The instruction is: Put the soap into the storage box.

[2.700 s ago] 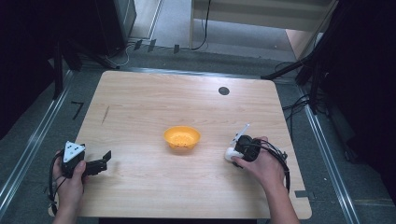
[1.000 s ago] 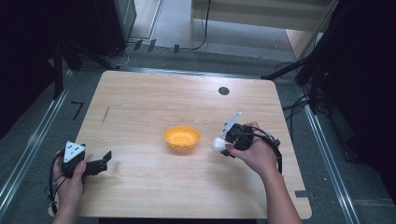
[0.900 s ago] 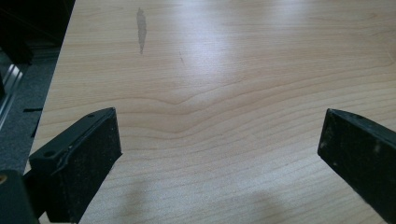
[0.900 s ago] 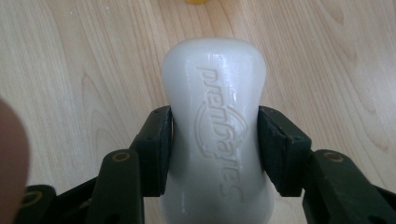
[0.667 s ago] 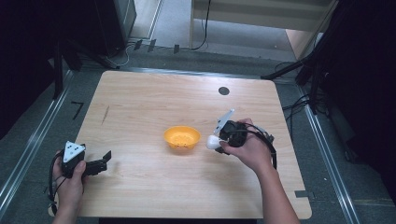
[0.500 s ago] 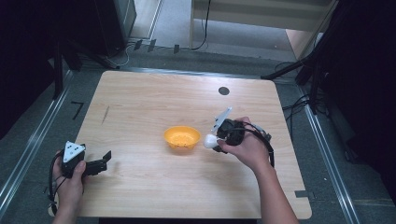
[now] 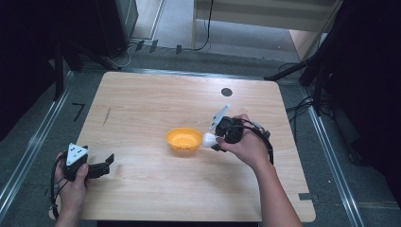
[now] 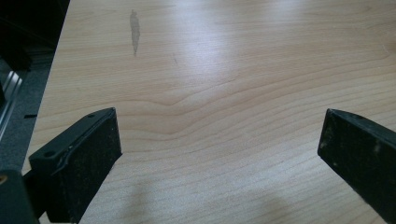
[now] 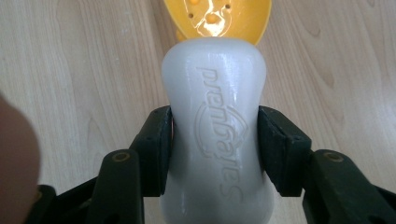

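Right gripper view: your right gripper (image 9: 215,135) clamps the soap (image 9: 215,135); center it over the bowl (image 9: 217,18) before you release.

The left gripper (image 8: 219,149) rests wide open.

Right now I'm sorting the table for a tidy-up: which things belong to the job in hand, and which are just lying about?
In the job:
- white soap bar, clamped in the right gripper
- orange bowl, just ahead of the bar

Lying about:
- left gripper, open with nothing between its jaws, near the table edge
- black round mark at the far side
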The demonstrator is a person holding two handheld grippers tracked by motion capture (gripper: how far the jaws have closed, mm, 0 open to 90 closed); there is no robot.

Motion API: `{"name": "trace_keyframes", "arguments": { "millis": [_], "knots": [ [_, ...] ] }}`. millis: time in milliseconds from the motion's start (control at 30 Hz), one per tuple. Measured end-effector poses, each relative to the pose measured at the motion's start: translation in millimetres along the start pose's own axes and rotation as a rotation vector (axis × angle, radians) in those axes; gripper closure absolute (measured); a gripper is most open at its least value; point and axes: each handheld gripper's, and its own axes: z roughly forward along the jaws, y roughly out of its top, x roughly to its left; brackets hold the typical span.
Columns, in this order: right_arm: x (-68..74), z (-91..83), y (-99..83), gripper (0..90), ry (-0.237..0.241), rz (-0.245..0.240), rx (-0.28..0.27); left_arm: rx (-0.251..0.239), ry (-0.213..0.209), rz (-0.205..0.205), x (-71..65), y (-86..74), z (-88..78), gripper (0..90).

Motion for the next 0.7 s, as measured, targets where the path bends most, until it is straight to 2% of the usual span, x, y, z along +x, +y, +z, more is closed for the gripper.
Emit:
{"name": "trace_keyframes", "arguments": {
  "millis": [300,333,367,467,700],
  "knots": [
    [-4.8,-2.1,17.3,49.9,-0.002,-0.038,-0.005,-0.014,-0.006,0.009,-2.5,-1.3,-1.8,0.0],
    [-5.3,-0.8,22.5,49.9,0.007,-0.053,-0.004,-0.021,-0.006,0.016,-3.4,-1.9,-2.7,0.0],
    [-4.4,-0.2,25.0,49.9,0.012,-0.045,0.001,-0.019,-0.007,0.019,-3.6,-2.0,-3.1,0.0],
    [-5.6,3.3,32.2,49.9,0.013,-0.063,-0.002,-0.017,0.001,0.008,-3.0,-1.8,-2.6,0.0],
    [-5.4,12.7,44.8,49.9,0.022,-0.074,-0.007,-0.024,-0.004,0.014,-3.1,-2.2,-3.3,0.0]
  ]
}}
